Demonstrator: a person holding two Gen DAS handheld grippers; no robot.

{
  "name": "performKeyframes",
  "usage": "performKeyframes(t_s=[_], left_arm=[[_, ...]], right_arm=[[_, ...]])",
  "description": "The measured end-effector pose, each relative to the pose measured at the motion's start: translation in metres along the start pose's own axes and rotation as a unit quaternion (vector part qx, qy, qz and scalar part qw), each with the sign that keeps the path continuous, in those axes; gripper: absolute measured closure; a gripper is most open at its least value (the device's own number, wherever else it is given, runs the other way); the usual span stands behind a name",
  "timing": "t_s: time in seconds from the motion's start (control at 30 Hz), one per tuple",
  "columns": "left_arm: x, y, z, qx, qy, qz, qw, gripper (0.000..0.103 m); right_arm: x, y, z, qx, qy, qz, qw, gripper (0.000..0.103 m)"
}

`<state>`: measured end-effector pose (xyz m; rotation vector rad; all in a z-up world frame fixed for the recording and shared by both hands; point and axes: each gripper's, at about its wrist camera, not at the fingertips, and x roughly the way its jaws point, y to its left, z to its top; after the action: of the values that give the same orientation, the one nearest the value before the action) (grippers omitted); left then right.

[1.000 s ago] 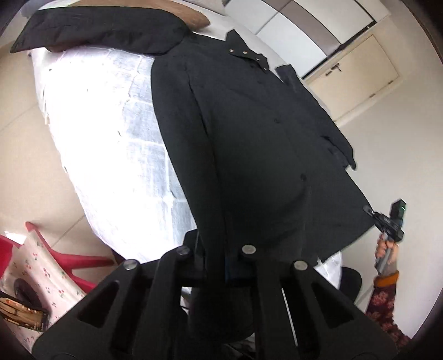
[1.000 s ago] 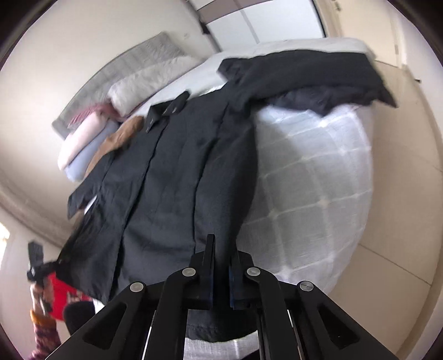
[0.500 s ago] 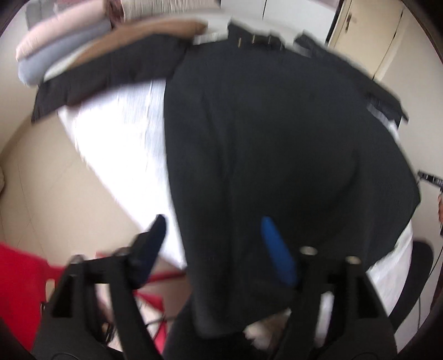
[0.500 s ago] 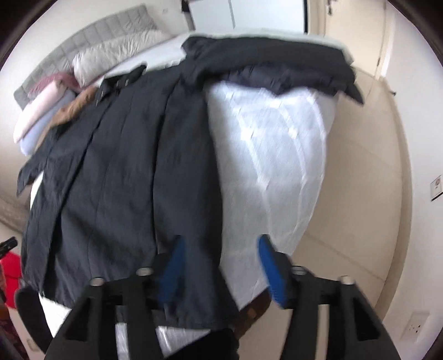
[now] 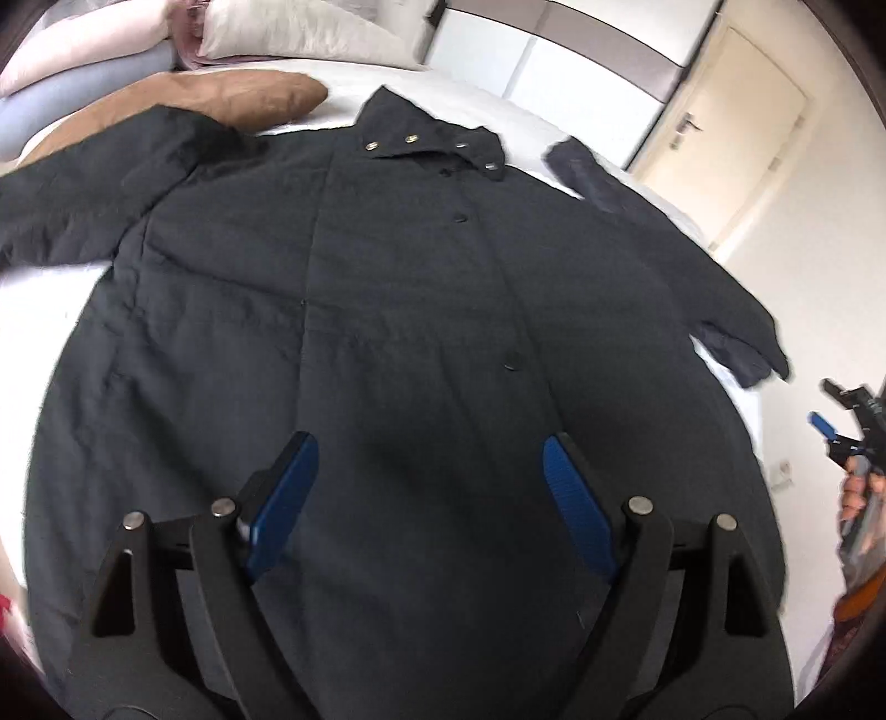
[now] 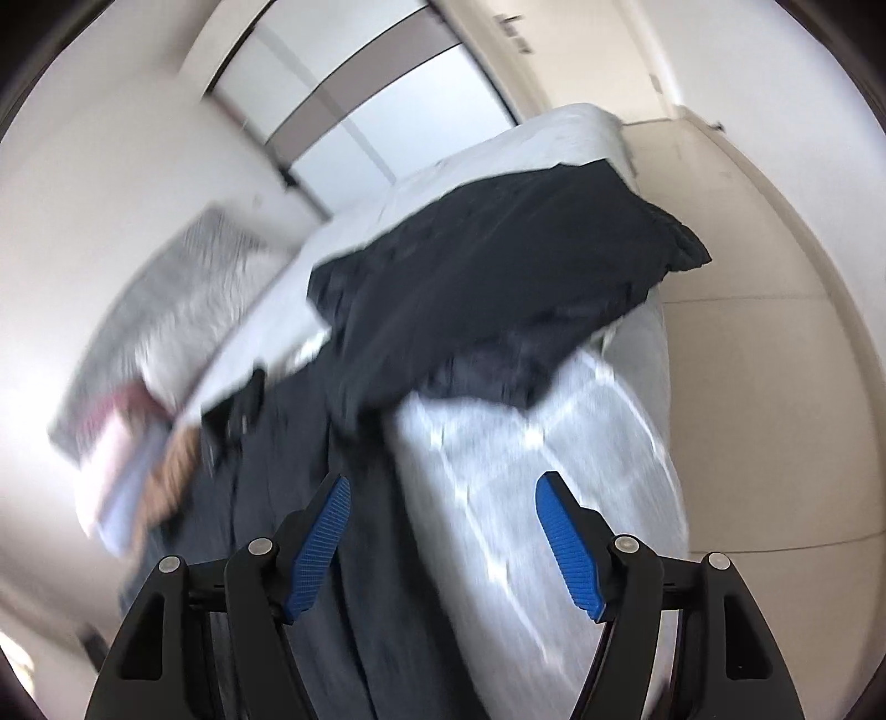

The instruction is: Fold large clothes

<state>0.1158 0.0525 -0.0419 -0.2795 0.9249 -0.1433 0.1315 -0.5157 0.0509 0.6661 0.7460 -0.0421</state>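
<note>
Black coat (image 5: 387,343) lies spread flat, front up, on the white bed (image 6: 554,471), collar toward the pillows (image 5: 288,33). Your left gripper (image 5: 429,487) hovers over its lower half, jaws opening, nothing pinched. Your right gripper (image 6: 443,526) likewise opening, empty.

The coat (image 5: 387,343) lies spread on the bed (image 6: 554,471), collar toward the pillows (image 5: 266,99) behind it.

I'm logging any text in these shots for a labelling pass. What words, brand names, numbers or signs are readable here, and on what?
None can be read.
The black coat shows only plain snaps and buttons, no label.
The blue pads of the left gripper and the right gripper are ribbed, unmarked.
The door bears no sign.
</note>
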Motion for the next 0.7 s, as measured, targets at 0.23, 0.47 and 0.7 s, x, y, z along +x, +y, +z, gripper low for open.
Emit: performKeyframes(t_s=[0.23, 0.47, 0.7], left_arm=[[0.022, -0.02, 0.015, -0.015, -0.005, 0.014, 0.9998, 0.02], [0.035, -0.022, 0.025, -0.039, 0.009, 0.023, 0.9989, 0.019], [0.042, -0.022, 0.028, -0.043, 0.016, 0.024, 0.9986, 0.019]], right_arm=[[0.051, -0.033, 0.045, 0.091, -0.041, 0.015, 0.995, 0.032], [0.09, -0.06, 0.065, 0.166, -0.067, 0.048, 0.983, 0.033], [0.116, -0.062, 0.088, 0.18, -0.085, 0.006, 0.98, 0.047]])
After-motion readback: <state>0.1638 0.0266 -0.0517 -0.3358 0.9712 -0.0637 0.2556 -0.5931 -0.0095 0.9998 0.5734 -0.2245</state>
